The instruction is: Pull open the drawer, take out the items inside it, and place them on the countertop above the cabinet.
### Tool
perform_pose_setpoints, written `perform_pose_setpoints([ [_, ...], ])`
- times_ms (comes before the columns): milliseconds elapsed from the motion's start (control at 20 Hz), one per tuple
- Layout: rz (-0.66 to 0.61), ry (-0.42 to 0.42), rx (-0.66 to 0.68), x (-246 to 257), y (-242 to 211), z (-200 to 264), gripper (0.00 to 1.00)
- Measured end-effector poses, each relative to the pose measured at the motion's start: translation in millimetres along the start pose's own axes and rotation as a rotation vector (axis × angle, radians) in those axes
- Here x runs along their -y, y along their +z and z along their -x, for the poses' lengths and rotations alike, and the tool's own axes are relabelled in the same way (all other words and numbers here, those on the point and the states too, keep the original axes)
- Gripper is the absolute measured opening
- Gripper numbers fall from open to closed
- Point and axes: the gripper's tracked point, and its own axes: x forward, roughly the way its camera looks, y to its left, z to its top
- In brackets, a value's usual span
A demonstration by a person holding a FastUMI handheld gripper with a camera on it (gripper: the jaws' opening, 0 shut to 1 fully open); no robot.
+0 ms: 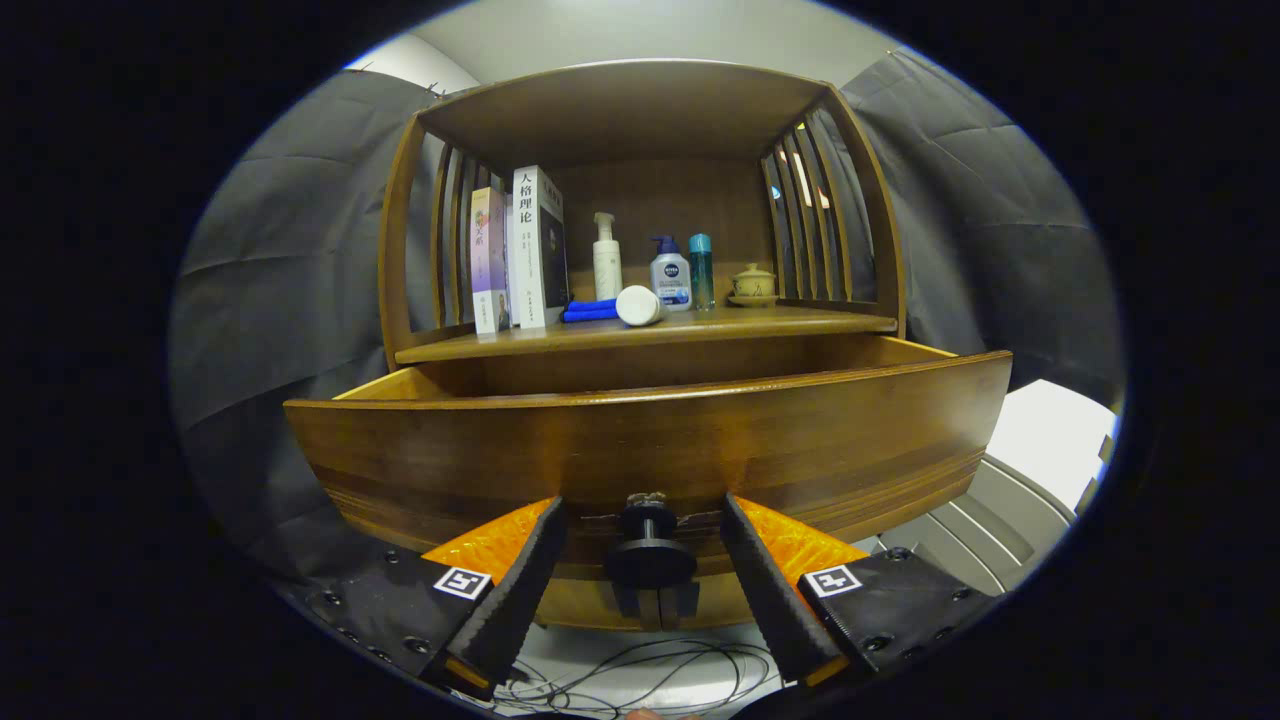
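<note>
The wooden cabinet's drawer (650, 440) stands pulled out, its curved front panel just ahead of my fingers. Its dark round knob (648, 548) sits between my fingers, with a gap on each side. My gripper (643, 505) is open and holds nothing. The front panel hides the inside of the drawer. Above it runs the countertop (800, 322), where a white bottle (638, 305) lies on its side next to a folded blue cloth (590, 311).
Further back on the countertop stand two books (520, 255), a white pump bottle (606, 258), a blue-capped bottle (670, 273), a teal bottle (701, 270) and a lidded cup on a saucer (753, 284). Slatted sides and a roof enclose the shelf. Cables (640, 675) lie on the floor below.
</note>
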Motion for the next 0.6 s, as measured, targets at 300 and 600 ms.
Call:
perform_pose_setpoints([
  [300,-0.017,-0.025,-0.012,-7,12,-54,0.98],
  [600,-0.010,-0.026,0.001,-5,22,-97,0.98],
])
